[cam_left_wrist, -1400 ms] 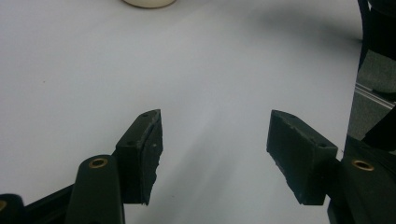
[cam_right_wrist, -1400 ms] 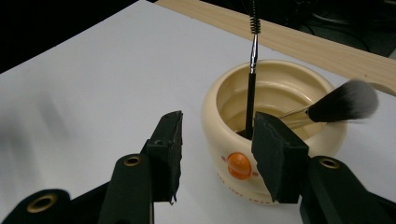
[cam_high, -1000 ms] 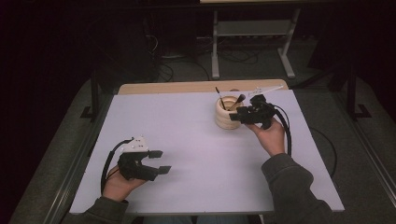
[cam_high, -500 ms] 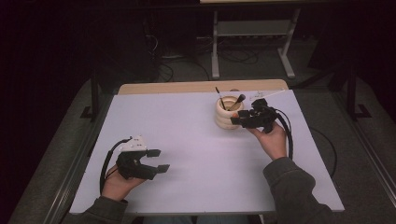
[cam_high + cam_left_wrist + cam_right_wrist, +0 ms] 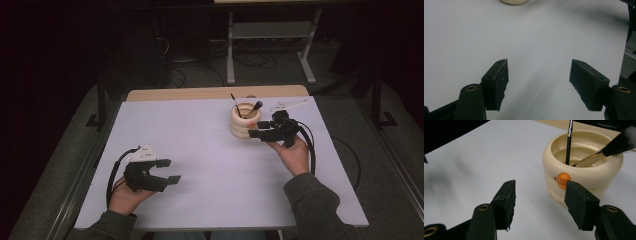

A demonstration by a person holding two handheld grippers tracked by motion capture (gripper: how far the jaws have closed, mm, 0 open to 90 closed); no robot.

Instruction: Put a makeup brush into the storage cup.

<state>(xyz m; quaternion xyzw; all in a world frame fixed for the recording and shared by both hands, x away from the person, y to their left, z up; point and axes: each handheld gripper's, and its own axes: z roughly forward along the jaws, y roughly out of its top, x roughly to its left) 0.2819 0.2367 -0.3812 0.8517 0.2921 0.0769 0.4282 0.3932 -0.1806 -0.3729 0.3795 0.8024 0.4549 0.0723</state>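
Note:
A cream ribbed cup (image 5: pixel 243 121) stands at the far right of the white table (image 5: pixel 210 150). A thin black brush (image 5: pixel 234 102) and a fluffy dark-tipped brush (image 5: pixel 255 107) lean in it. My right gripper (image 5: pixel 259 129) is open just to the right of the cup, its jaws level with the cup's lower rings. In the right gripper view the cup (image 5: pixel 584 172) with its orange dot (image 5: pixel 563 180) sits behind the right jaw; nothing lies between the jaws of the right gripper (image 5: pixel 540 200). My left gripper (image 5: pixel 169 171) rests open at the near left, empty (image 5: pixel 539 80).
A white slim tool (image 5: pixel 289 105) lies behind the right hand near the table's far right corner. A wooden strip (image 5: pixel 215 93) runs along the far edge. Cables trail from both grippers. The dark floor and a metal stand (image 5: pixel 270 45) lie beyond the table.
My right gripper has drawn back a little from the cup's rim toward the person and lower beside the cup. The left gripper has stayed put.

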